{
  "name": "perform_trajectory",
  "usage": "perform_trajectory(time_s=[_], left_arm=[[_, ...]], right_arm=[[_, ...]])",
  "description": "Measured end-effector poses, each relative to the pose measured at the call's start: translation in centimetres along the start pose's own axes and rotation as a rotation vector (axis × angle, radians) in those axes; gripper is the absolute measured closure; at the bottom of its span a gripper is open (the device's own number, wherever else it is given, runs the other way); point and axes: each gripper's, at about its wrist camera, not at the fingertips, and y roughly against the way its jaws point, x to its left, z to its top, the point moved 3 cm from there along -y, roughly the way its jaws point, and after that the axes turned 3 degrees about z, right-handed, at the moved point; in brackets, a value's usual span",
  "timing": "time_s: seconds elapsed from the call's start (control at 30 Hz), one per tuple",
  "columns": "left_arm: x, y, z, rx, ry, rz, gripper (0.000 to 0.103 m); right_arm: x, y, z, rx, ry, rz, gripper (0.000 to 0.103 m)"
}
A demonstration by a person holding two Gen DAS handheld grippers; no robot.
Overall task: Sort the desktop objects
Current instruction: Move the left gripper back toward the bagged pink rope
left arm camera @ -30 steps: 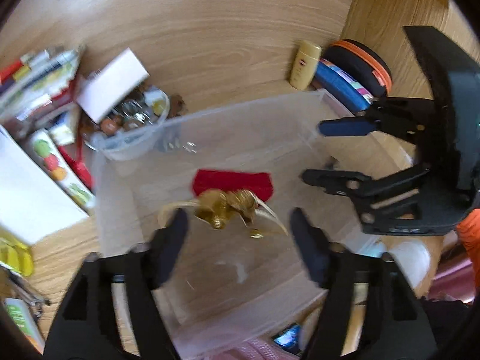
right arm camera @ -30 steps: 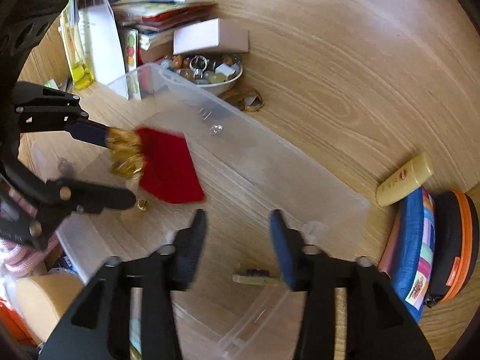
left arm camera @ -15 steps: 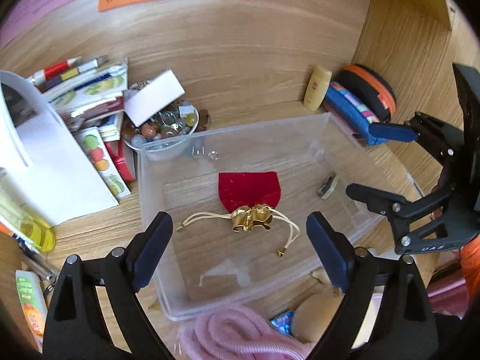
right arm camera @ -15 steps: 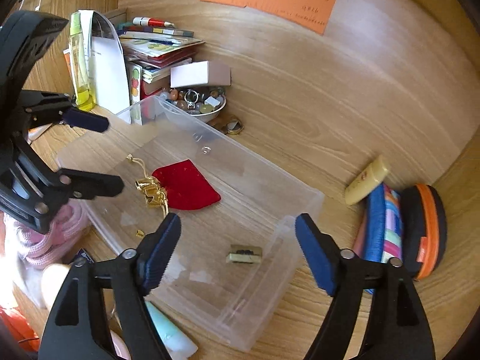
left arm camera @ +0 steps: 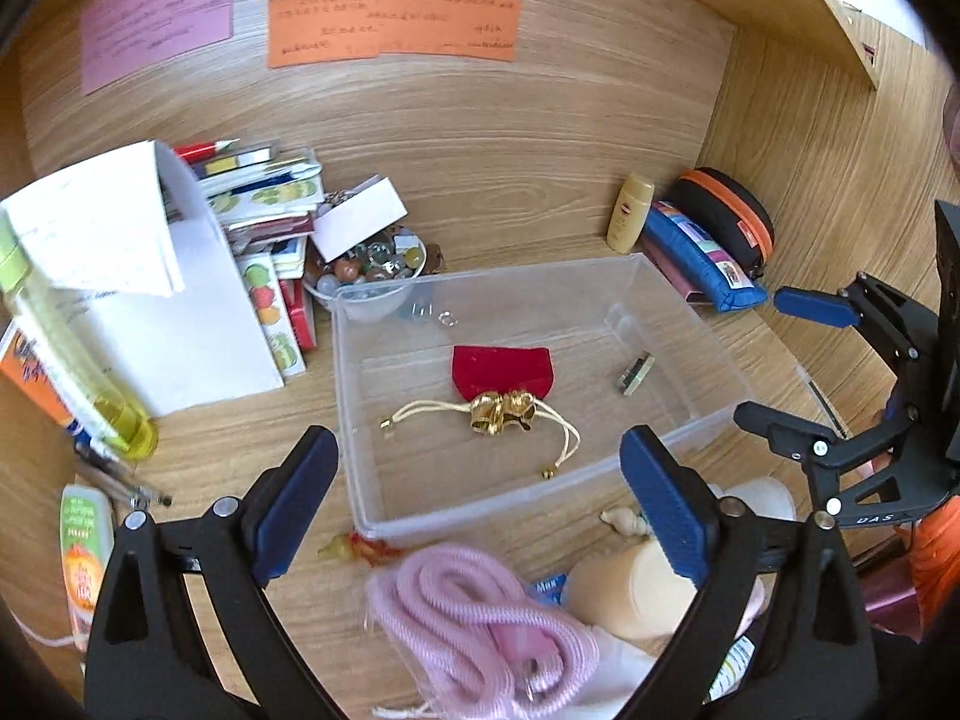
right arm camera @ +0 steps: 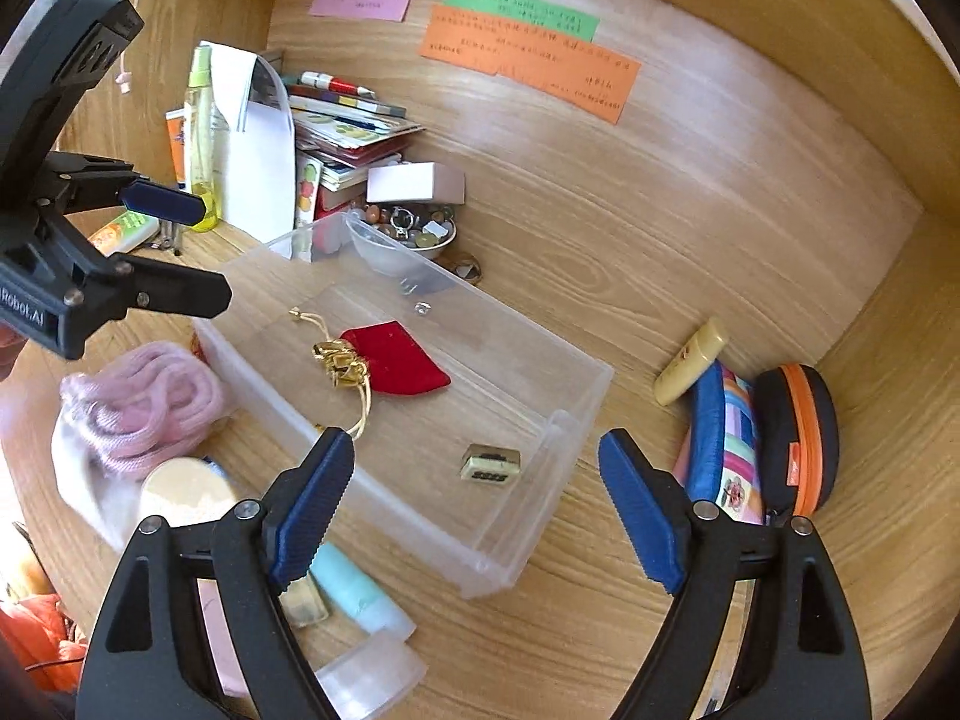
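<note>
both grippers angled down, jaws opening

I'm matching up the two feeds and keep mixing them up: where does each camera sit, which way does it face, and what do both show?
Left wrist: sits on the left gripper, looks down and forward into the clear bin; its own open fingers frame the bottom, with the right gripper at right.
Right wrist: sits on the right gripper, looks down at the bin's short end; own fingers below, left gripper at left.
Shared: the bin, the red pouch, the pink rope, the orange note. Both jaws are opening, with nothing between them.
</note>
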Motion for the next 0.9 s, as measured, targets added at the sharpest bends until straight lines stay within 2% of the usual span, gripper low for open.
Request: perform_trajectory(time_s=[0.47, 0.6, 0.9], left_arm=[[-0.1, 3.7, -3.3, -0.031, -0.004, 0.043, 0.007], [0.0, 4.4, -4.2, -0.039, 0.001, 0.056, 0.004], [-0.1, 2.1, -7.3, 0.036, 0.031, 0.026, 0.004]], right_arm=[[1.0, 2.3, -2.7, -0.017, -0.034, 0.024, 0.021], [0.6, 2.8, -3.3, -0.02, -0.053, 0.028, 0.021], [0.6, 2.8, -5.8, 0.01, -0.092, 0.044, 0.018]])
